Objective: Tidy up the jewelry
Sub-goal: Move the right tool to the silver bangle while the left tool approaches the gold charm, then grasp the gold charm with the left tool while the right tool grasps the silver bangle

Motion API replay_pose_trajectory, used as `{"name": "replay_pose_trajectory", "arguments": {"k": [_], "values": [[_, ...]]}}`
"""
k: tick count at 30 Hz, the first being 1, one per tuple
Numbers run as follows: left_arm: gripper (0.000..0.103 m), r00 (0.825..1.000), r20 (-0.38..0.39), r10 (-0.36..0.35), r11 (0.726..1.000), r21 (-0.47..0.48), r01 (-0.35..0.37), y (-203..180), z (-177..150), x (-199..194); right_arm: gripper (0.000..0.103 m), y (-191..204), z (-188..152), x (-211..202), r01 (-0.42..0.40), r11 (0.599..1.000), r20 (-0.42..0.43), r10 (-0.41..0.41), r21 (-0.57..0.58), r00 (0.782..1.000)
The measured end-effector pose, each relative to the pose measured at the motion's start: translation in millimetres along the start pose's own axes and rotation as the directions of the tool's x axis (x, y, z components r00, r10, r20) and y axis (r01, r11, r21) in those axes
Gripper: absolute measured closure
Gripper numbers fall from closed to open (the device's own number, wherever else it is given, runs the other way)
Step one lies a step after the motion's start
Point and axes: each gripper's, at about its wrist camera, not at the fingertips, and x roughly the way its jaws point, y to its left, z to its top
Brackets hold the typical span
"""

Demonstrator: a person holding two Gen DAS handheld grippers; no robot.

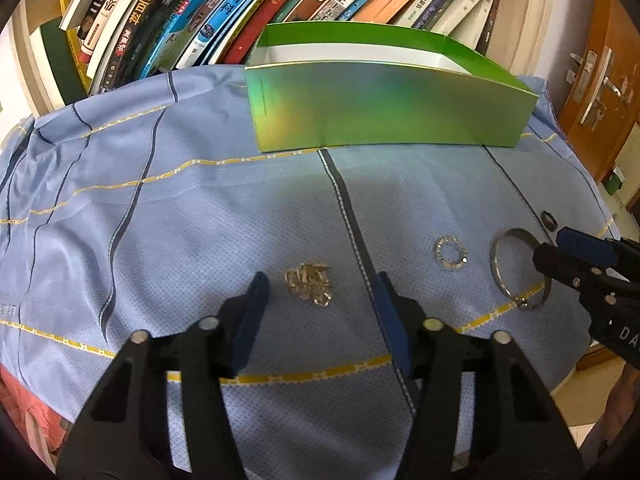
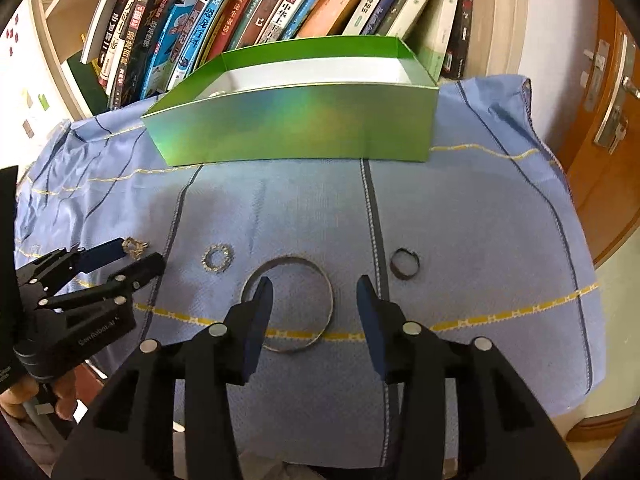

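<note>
Book spines lean along the shelf (image 1: 224, 20) at the back, one reading 恐龙百科, another 小王子, and "DexRobot" is printed on the left tongs (image 2: 138, 258), which stand open astride the gold chain (image 1: 307, 285) without touching it. The right tongs (image 2: 316, 292) gape open too, over the bangle (image 2: 290, 306) lying flat on the blue striped cloth (image 1: 180, 216). A sparkly ring (image 2: 217, 262) and dark ring (image 2: 405, 264) lie either side of the bangle, the green box (image 2: 292, 124) stands open behind, and a wooden door (image 2: 600, 128) shows at right.
</note>
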Motion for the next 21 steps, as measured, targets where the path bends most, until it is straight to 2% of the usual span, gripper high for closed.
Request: {"name": "replay_pose_trajectory", "arguments": {"k": [4, 10, 17, 21], "values": [[0.059, 1.000, 0.005, -0.007, 1.000, -0.017, 0.007, 1, 3, 1, 0.060, 3, 2, 4, 0.010, 1.000, -0.001, -0.010, -0.006, 1.000], [0.080, 1.000, 0.021, 0.008, 1.000, -0.028, -0.008, 5, 6, 3, 0.061, 12, 1, 10, 0.010, 0.999, -0.002, -0.010, -0.034, 1.000], [0.081, 0.999, 0.029, 0.014, 1.000, -0.003, -0.014, 4, 3, 2, 0.087, 17, -6, 16, 0.003, 1.000, -0.031, -0.003, -0.028, 1.000], [0.081, 0.999, 0.027, 0.027, 1.000, 0.005, -0.027, 0, 1, 0, 0.092, 11, -11, 11, 0.009, 1.000, -0.039, -0.008, 0.018, 0.999]]}}
